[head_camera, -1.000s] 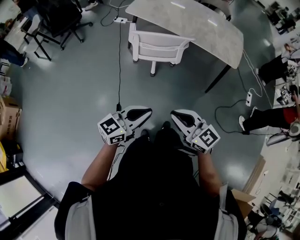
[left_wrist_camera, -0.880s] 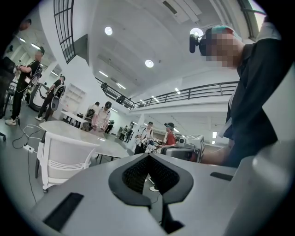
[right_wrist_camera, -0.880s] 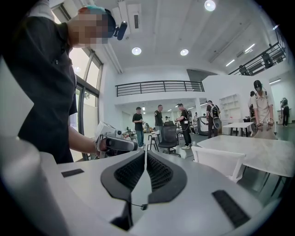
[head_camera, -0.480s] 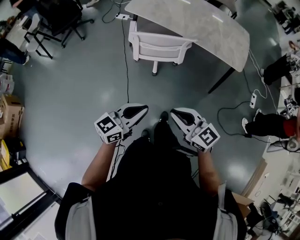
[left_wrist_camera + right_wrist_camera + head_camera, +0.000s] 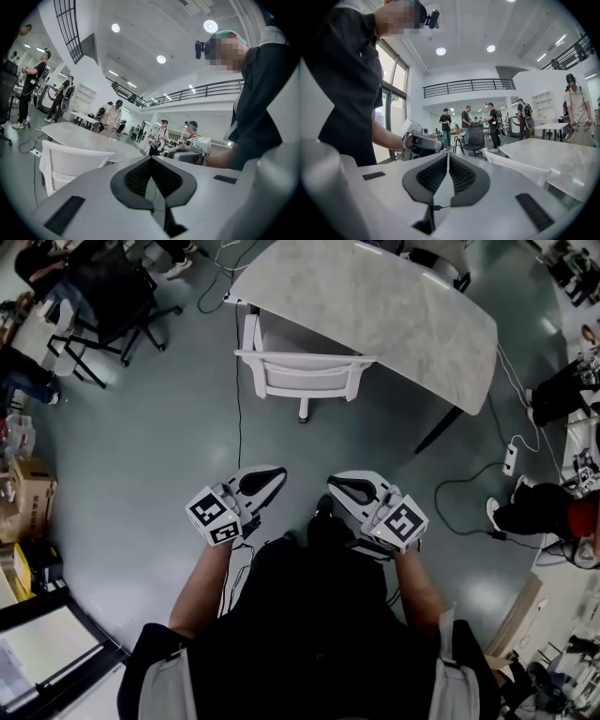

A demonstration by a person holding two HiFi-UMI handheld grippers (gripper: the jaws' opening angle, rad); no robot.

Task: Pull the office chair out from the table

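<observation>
A white office chair [image 5: 300,367] stands with its seat tucked under the pale marble-topped table [image 5: 394,306], its backrest facing me. Both grippers are held level in front of my body, well short of the chair. My left gripper [image 5: 275,471] is shut with nothing in it. Beside it, my right gripper [image 5: 334,483] is also shut and empty. In the left gripper view the chair's backrest [image 5: 70,161] shows to the left, beyond the shut left gripper [image 5: 151,159]. In the right gripper view the chair [image 5: 520,171] and table [image 5: 562,159] lie to the right of the right gripper [image 5: 448,154].
A black cable [image 5: 237,381] runs over the grey floor just left of the chair. A black office chair [image 5: 122,277] stands at the upper left and cardboard boxes [image 5: 28,493] at the left edge. A power strip [image 5: 511,457] and a seated person's legs [image 5: 539,507] are at the right.
Both grippers have moved forward across the floor toward the chair, which now sits nearer and lower in the head view. Their jaws have stayed shut.
</observation>
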